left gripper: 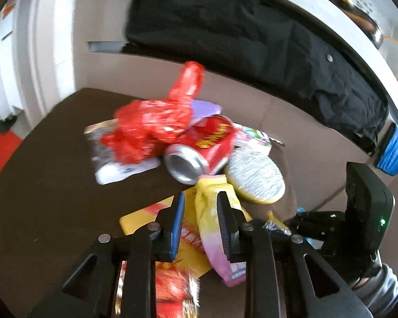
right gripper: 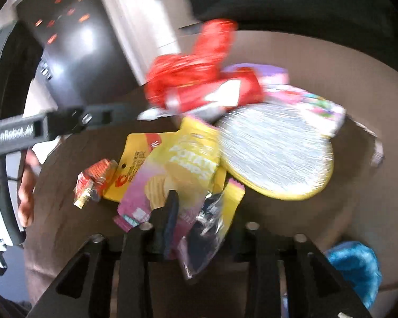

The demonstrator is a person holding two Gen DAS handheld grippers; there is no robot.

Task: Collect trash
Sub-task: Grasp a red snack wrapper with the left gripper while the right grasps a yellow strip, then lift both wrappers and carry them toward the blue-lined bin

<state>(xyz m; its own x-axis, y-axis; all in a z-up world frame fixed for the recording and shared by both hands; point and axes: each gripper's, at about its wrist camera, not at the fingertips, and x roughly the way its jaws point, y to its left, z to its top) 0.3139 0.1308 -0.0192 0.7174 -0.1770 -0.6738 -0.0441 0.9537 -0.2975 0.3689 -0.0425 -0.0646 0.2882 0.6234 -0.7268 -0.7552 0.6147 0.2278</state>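
Note:
Trash is heaped on a dark round table (left gripper: pixel 53 185): a crumpled red plastic bag (left gripper: pixel 151 129), a red can (left gripper: pixel 199 151) on its side, a silver disc with a yellow rim (left gripper: pixel 254 177) and a yellow-pink chip bag (left gripper: pixel 209 212). My left gripper (left gripper: pixel 201 212) is open, its fingers either side of the chip bag's top with a gap at the left pad. In the right wrist view my right gripper (right gripper: pixel 199 212) is shut on a crinkled clear wrapper (right gripper: pixel 207 228), which hides its right finger. The chip bag (right gripper: pixel 172 169) lies just behind.
A flat yellow packet (right gripper: pixel 135 164) and a small red-orange wrapper (right gripper: pixel 92 177) lie left of the chip bag. A pink printed packet (right gripper: pixel 313 106) sits behind the disc. Something blue (right gripper: pixel 355 267) lies low right. Black cloth (left gripper: pixel 238 26) drapes the beige sofa behind the table.

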